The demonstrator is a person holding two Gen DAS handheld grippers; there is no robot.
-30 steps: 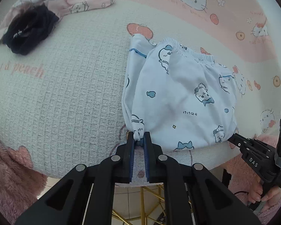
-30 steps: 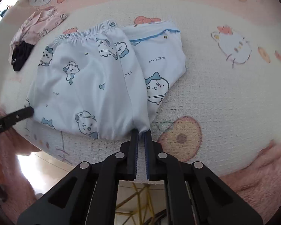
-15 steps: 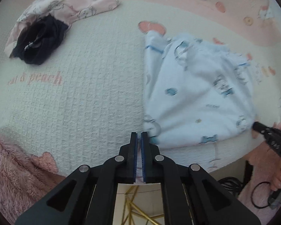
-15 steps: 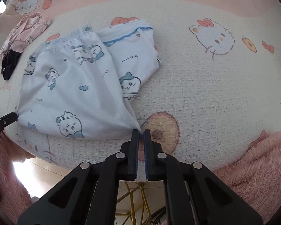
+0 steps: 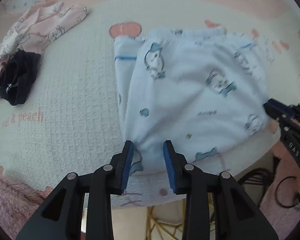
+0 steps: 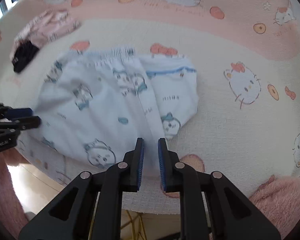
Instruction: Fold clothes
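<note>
change: both grippers now parted, having been pinched shut half a second ago | left gripper (image 5: 148, 146) wide, right gripper (image 6: 151, 143) narrower, each straddling a near corner of the blue pyjama shorts (image 5: 190, 92) | shorts lie folded on the blanket (image 5: 74, 100) just ahead | judgement: either releasing or regrasping.

Ahead of the left gripper (image 5: 148, 147), whose jaws stand apart, the folded pale blue pants (image 5: 190, 92) fill the way forward and to its right, a corner of cloth lying between the jaws. To its left the blanket (image 5: 70, 100) lies bare up to a pink garment (image 5: 44, 26) and a black garment (image 5: 18, 80), far ahead-left. The right gripper (image 6: 151, 146) has bare blanket (image 6: 230, 130) ahead-right; the pants (image 6: 102, 104) block ahead-left.
</note>
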